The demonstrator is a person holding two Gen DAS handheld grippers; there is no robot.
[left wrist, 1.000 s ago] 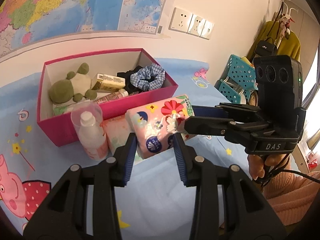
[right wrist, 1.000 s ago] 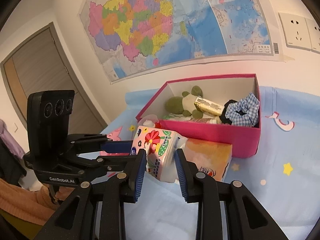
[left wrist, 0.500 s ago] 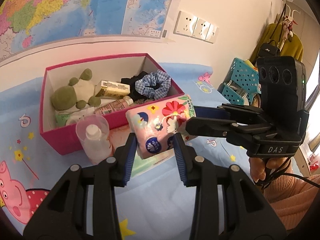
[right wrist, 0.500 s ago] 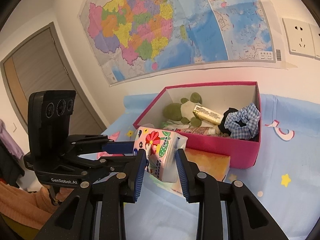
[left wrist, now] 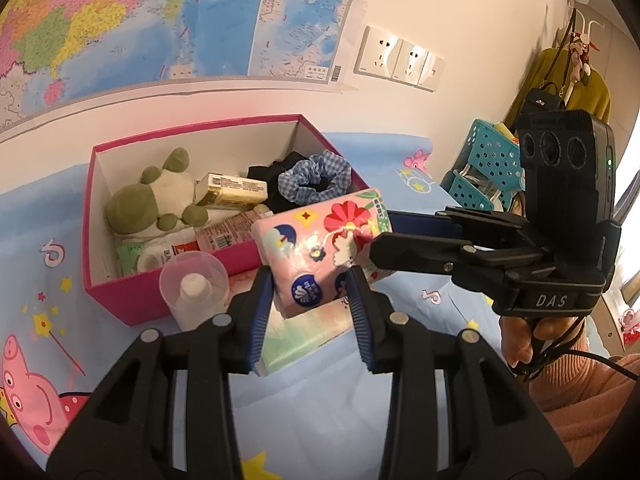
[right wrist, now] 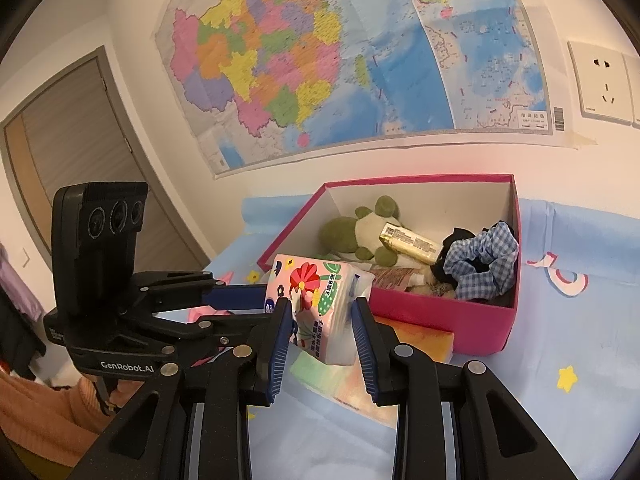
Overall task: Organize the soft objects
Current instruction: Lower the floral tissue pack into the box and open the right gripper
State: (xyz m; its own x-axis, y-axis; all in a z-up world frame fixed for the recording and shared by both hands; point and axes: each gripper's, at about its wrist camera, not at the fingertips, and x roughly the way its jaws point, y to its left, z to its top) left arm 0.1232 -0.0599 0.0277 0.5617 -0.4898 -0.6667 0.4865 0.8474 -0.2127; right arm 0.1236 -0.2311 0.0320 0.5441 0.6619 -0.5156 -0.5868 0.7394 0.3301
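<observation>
Two grippers are clamping one floral tissue pack (left wrist: pixel 324 254), the left gripper (left wrist: pixel 310 312) from 6 o'clock and the right gripper (left wrist: pixel 384 246) from 3 o'clock. That shared grip is probably steadying the squashy pack as it is hanging just at the near rim of the pink box (left wrist: pixel 132 304), at the box's 5 o'clock corner.

Looks like a kid's bedroom in somebody's home. The surface is covered with a light blue cartoon sheet (left wrist: pixel 320 408) printed with pink pigs and stars, and a big colourful wall map (right wrist: pixel 320 60) is taped up on the far wall next to white power sockets (left wrist: pixel 400 64). Off to the right there's a mustard coat on a hanger (left wrist: pixel 576 84) and teal plastic baskets (left wrist: pixel 484 172). A grey-brown door (right wrist: pixel 60 152) sits at the left.
</observation>
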